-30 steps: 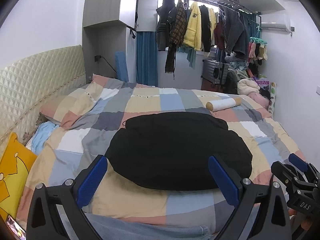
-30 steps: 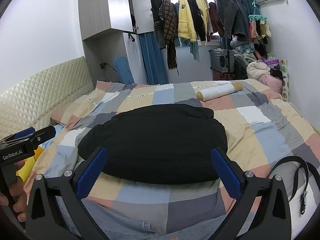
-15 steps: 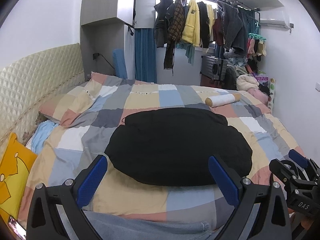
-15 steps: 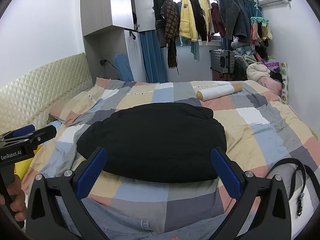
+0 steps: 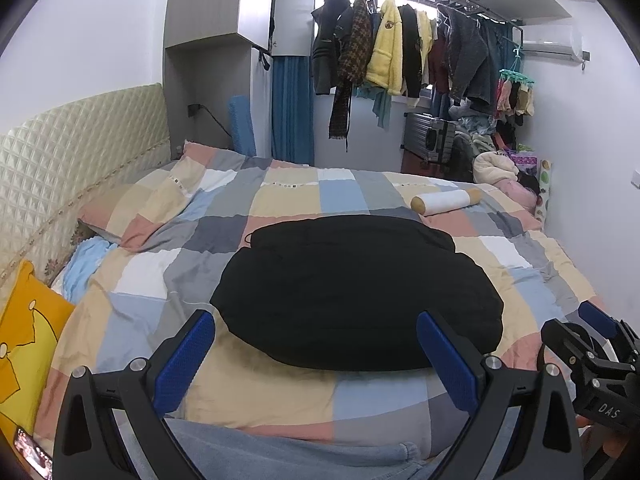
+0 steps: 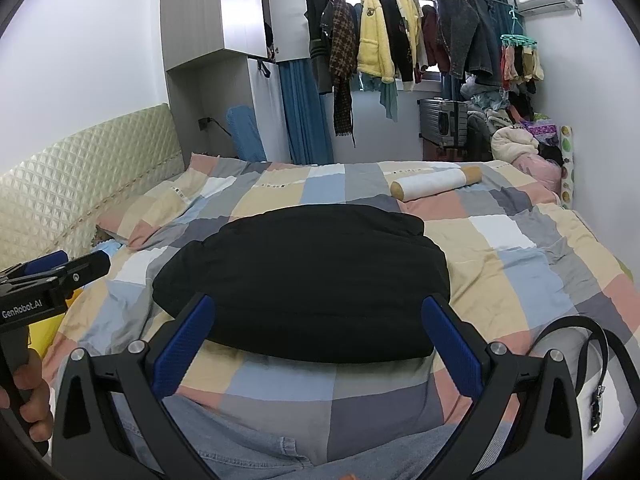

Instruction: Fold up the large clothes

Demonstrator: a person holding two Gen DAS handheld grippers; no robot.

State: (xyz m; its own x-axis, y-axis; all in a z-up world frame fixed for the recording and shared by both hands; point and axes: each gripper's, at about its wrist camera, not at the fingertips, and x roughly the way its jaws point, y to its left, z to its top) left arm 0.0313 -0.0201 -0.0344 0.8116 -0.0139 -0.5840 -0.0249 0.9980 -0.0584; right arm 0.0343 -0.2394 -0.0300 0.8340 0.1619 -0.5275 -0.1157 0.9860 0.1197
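Observation:
A black padded garment (image 5: 356, 288) lies folded into a thick bundle in the middle of the checked bedspread (image 5: 280, 196); it also shows in the right wrist view (image 6: 308, 276). My left gripper (image 5: 316, 352) is open and empty, held above the near edge of the bed in front of the bundle. My right gripper (image 6: 316, 336) is open and empty, also in front of the bundle, not touching it. Each gripper shows at the edge of the other's view.
A white roll with tan ends (image 5: 444, 201) lies behind the garment. A black belt (image 6: 592, 344) lies at the near right. A yellow cushion (image 5: 24, 340) and a pillow (image 5: 132, 216) are at left. Clothes hang on a rack (image 5: 400, 52) beyond the bed.
Both grippers have drawn back and tilted up slightly, so the black bundle sits a little lower and farther in view. The garment itself has not moved.

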